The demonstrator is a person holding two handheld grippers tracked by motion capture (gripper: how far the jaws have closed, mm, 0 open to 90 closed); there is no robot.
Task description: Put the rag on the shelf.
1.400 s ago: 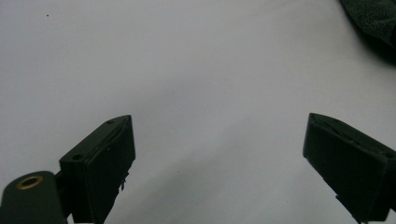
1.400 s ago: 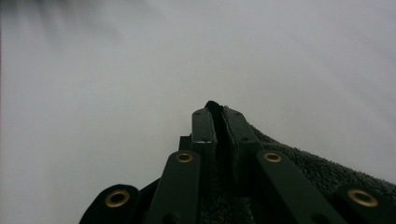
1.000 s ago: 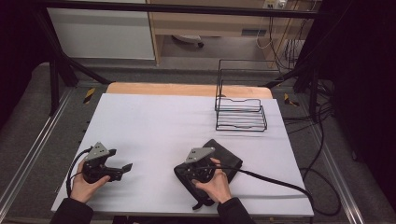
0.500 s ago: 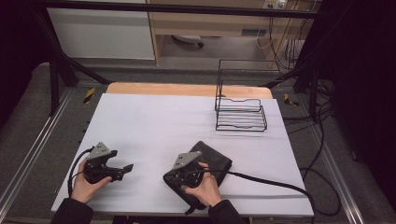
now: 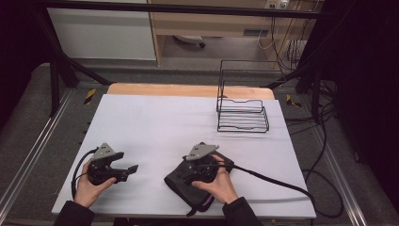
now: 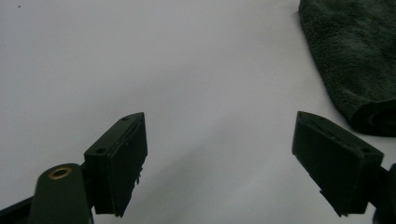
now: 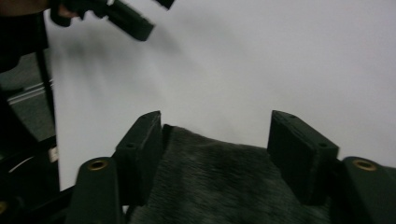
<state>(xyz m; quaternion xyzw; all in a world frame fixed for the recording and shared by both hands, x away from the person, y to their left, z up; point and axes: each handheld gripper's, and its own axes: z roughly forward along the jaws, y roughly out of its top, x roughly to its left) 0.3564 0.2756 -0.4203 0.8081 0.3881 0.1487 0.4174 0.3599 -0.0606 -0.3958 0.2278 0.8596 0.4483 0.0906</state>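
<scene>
A dark folded cloth (image 5: 181,186) lies near the front edge of the white table (image 5: 164,122). My right gripper (image 5: 186,175) hovers just over it, pointing left. Its jaws have just been opening and now stand apart, with the cloth's edge (image 7: 219,182) lying between them and not pinched; the right gripper (image 7: 217,126) is open. My left gripper (image 5: 131,170) rests at the front left, well apart from the cloth. Its jaws have just been closing a little, but the left gripper (image 6: 219,126) is still wide open over bare table. The cloth (image 6: 355,60) shows at the upper right of that view.
A black wire rack (image 5: 242,113) stands at the back right of the table. The right gripper's cable (image 5: 282,181) trails across the front right. The left gripper (image 7: 133,21) shows at the top left of the right gripper view. Metal rails run along both sides.
The right gripper's jaws have opened off the cloth, and that hand has shifted back and slightly up. The left hand has stayed in place.
</scene>
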